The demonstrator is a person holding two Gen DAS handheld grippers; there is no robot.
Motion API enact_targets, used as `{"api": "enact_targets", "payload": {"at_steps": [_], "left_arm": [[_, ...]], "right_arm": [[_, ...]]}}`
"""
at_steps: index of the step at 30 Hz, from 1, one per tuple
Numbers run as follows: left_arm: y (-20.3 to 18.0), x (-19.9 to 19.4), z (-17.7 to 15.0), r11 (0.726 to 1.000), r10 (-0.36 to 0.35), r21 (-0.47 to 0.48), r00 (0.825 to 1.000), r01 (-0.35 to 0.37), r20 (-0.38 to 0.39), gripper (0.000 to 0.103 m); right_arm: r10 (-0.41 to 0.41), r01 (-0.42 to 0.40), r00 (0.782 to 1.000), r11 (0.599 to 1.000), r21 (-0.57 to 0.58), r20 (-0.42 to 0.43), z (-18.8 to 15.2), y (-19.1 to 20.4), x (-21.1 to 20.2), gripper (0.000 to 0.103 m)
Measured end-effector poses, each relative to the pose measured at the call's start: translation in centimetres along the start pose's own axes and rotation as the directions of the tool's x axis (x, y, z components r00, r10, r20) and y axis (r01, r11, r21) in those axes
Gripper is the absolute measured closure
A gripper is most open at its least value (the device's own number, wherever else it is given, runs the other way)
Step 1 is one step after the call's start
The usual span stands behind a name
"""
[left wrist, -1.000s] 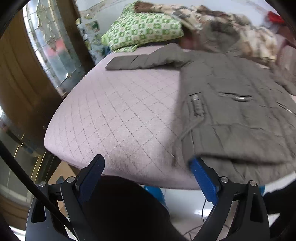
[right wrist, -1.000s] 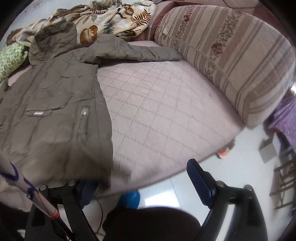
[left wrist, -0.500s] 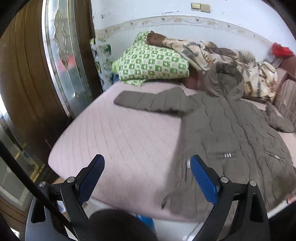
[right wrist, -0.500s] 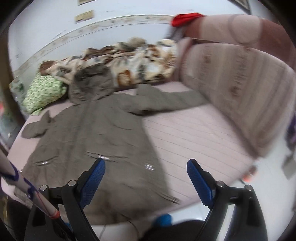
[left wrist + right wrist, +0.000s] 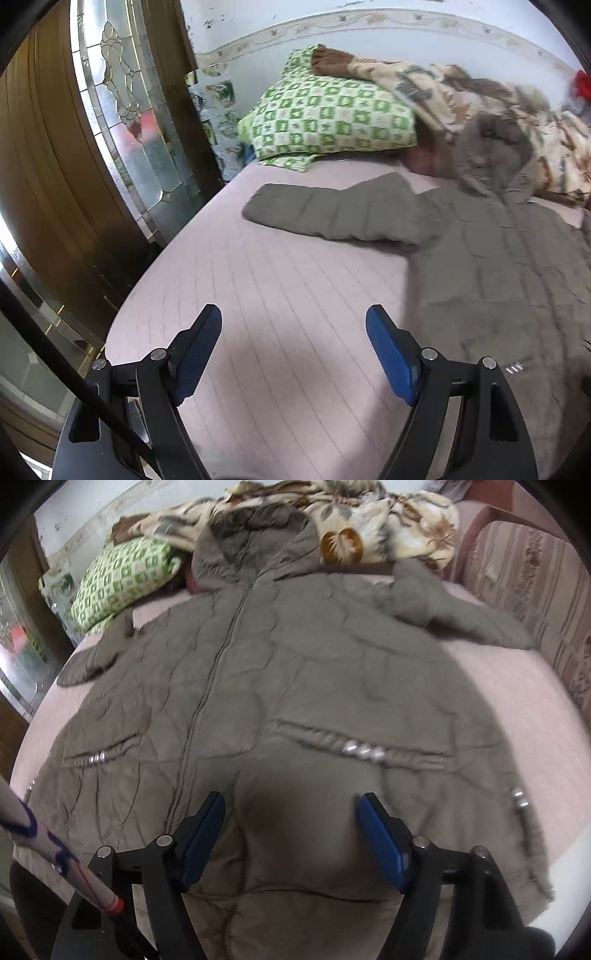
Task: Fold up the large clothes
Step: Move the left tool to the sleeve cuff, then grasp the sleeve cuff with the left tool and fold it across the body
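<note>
A large olive quilted hooded coat [image 5: 295,672] lies front up and zipped on a pink quilted bed [image 5: 280,295], hood toward the wall and both sleeves spread out. Its left sleeve [image 5: 332,214] stretches across the bed ahead of my left gripper [image 5: 293,347]. That gripper hovers over bare bed beside the coat's side edge; its jaws are closing with nothing between them. My right gripper [image 5: 290,830] hangs above the coat's lower front, right of the zipper; its jaws are closing too, and the pads do not press the cloth.
A green-checked pillow [image 5: 332,118] and a leaf-print blanket [image 5: 369,517] lie at the head of the bed. A wooden door with patterned glass [image 5: 122,110] stands on the left. A striped sofa back [image 5: 535,590] borders the bed on the right.
Both grippers have swung from the bed's near edge up over the bed. The left now faces the left sleeve, the right sits over the coat's front. Both pairs of jaws have narrowed slightly.
</note>
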State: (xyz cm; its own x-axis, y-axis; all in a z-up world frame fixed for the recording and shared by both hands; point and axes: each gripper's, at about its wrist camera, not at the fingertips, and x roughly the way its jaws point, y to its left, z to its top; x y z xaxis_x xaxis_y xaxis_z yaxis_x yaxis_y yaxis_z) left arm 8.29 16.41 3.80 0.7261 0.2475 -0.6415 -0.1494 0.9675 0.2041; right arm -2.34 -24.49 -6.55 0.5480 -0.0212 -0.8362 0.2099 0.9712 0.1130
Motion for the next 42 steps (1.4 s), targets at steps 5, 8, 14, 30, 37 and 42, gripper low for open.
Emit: {"api": "enact_targets", "payload": {"at_steps": [5,8,14,30,37,42], "left_arm": [[1.3,4.7,1.7,0.999,0.022,-0.032,0.999,-0.023,-0.029,0.023],[2.2,8.0,2.8,0.998,0.034,-0.059,0.998,-0.037,-0.053,0.023],[4.4,14.5,4.8,0.992,0.044,-0.112,0.994,-0.056,-0.1,0.023],[11.1,35.9,10.6,0.801,-0.325,-0.581,0.919,0.143,-0.222,0.021],[9.0,39.7,14.0,0.774,-0.346,-0.615,0.916,0.154,-0.205,0.013],[7.0,39.3,15.3,0.864,-0.182,-0.503,0.933,0.001,-0.311,0.076]], "right_arm": [[0.006,-0.006,1.0,0.995,-0.097,0.0,0.5,3.7,0.2,0.024],[0.042,-0.042,0.999,0.99,-0.135,-0.002,1.3,6.2,0.2,0.024],[0.098,-0.1,0.995,0.977,-0.188,-0.018,3.4,11.3,2.3,0.024],[0.134,-0.126,0.991,0.961,-0.247,0.018,4.6,14.9,7.8,0.019],[0.159,-0.15,0.987,0.955,-0.256,0.017,4.7,14.8,9.2,0.01],[0.193,-0.183,0.981,0.95,-0.252,0.015,4.7,14.5,9.7,0.006]]}}
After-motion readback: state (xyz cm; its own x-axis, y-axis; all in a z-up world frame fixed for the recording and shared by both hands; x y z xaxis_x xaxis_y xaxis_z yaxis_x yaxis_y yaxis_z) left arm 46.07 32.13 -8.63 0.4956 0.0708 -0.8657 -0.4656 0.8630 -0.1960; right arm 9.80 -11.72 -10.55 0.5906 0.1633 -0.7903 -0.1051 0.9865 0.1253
